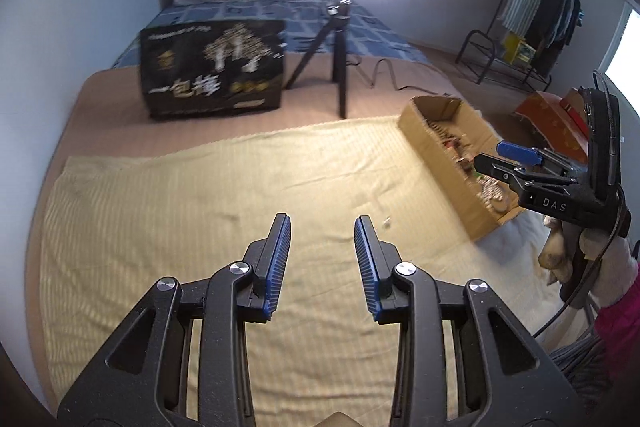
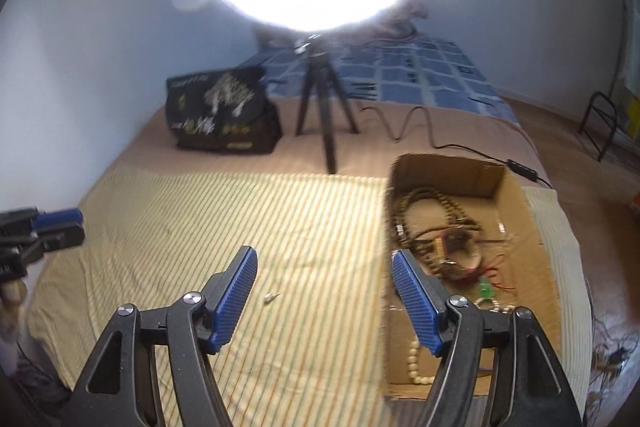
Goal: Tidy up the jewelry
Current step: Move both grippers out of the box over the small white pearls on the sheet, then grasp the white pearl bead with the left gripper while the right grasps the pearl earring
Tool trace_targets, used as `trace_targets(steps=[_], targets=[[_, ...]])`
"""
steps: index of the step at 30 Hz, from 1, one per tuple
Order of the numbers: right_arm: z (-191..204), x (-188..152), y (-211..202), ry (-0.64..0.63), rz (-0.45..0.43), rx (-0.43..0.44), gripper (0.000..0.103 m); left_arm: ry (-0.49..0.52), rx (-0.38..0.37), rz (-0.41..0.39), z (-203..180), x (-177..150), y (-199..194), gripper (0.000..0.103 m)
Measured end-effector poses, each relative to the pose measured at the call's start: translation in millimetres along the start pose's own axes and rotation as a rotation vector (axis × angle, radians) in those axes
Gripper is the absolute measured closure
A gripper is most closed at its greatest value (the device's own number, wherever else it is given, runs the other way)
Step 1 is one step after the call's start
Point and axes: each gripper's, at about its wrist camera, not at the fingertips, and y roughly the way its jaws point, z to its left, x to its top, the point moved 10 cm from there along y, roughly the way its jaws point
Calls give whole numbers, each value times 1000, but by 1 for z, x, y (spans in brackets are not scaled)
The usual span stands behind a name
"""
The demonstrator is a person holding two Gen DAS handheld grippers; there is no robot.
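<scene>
With both the left gripper (image 1: pixel 322 227) and right gripper (image 2: pixel 324 267) spread apart and empty, you seem to be starting: the beaded jewelry (image 2: pixel 436 235) lies tangled inside the cardboard box (image 2: pixel 520 195), 1 tiny piece (image 2: pixel 272 297) just left of it, so reach there next.

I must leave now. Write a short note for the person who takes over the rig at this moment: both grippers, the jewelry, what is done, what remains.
Left gripper: open, empty, above the yellow striped cloth.
Right gripper: open, empty, at the near left edge of the cardboard box.
Jewelry: dark bead necklaces, a cream bead strand and a green piece lie tangled in the box. One small pale piece lies on the cloth.
Done: nothing sorted that I can see.
Left: probably take the pieces out and lay them apart on the cloth.
</scene>
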Motion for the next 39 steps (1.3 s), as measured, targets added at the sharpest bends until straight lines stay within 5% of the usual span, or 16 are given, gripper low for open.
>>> trace_targets(steps=[10,22,39], targets=[[49,-30,33,-55,61,71,32,-55,57,79,53,-65,2,70],[68,-66,75,-94,143,118,57,-71,25,172,65,-134,13,70],[66,-73,109,-171,187,38,64,-24,5,222,62,-159,33,76]])
